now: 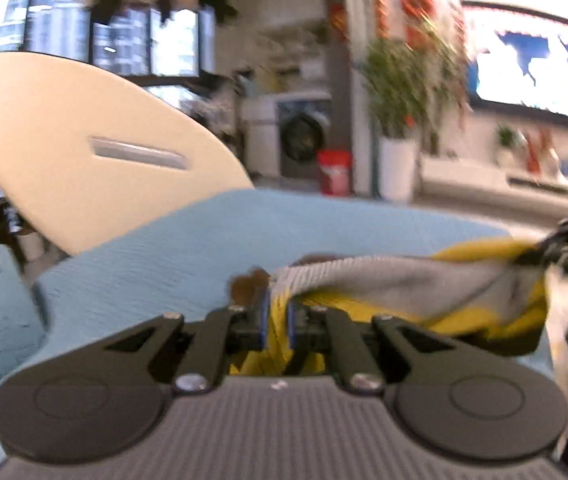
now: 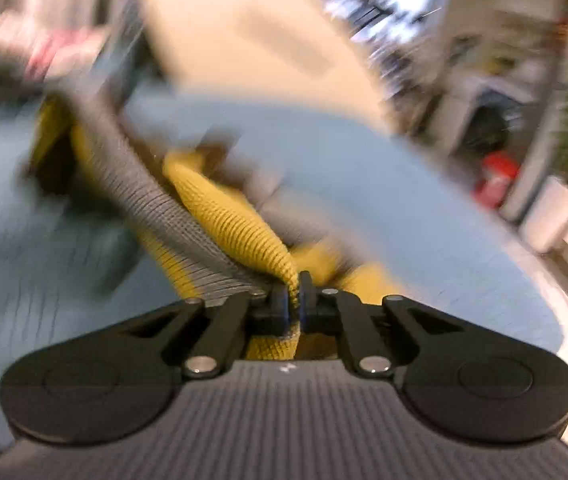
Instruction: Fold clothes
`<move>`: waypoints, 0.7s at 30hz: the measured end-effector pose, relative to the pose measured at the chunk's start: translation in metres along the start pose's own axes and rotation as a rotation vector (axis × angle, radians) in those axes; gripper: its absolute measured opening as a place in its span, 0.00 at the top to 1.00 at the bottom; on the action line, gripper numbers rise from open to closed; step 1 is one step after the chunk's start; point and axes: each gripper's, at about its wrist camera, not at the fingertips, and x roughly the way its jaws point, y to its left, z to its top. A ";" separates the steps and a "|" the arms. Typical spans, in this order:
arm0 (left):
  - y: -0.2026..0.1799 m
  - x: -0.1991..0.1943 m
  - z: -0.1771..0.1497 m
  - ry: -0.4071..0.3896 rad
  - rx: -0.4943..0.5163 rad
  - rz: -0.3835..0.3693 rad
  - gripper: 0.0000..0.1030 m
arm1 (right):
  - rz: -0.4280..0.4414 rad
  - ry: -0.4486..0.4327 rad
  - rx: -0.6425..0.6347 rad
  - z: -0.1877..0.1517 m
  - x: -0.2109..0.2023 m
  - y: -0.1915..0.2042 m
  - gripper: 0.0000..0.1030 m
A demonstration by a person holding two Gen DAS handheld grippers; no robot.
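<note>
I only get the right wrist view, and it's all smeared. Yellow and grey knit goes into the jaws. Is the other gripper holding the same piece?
Observer: Yes. The left gripper is shut on the garment, at a yellow fold.
Operator: And is the piece stretched out between the two?
Observer: It hangs in a loose band from the left gripper across to the right gripper, off the blue cover there.
Operator: What's that red smear far off on my right?
Observer: A red bin, on the floor in front of a washing machine.
</note>
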 end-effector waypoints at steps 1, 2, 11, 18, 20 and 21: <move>0.014 -0.013 0.003 -0.045 -0.025 0.065 1.00 | -0.014 -0.041 0.017 0.009 0.002 -0.019 0.93; 0.027 -0.021 0.003 -0.067 -0.057 0.113 1.00 | -0.028 -0.081 0.035 0.019 0.004 -0.039 0.93; 0.004 -0.002 -0.031 0.194 0.029 -0.161 0.22 | -0.124 0.243 -0.089 0.001 0.049 0.083 0.83; -0.065 0.042 -0.067 0.354 0.322 -0.246 0.18 | 0.068 0.029 -0.137 0.016 0.037 0.166 0.45; -0.064 0.056 -0.078 0.407 0.307 -0.215 0.23 | 0.175 0.001 -0.164 0.016 0.029 0.209 0.39; -0.064 0.064 -0.084 0.435 0.298 -0.198 0.28 | 0.207 -0.001 -0.159 0.013 0.027 0.239 0.38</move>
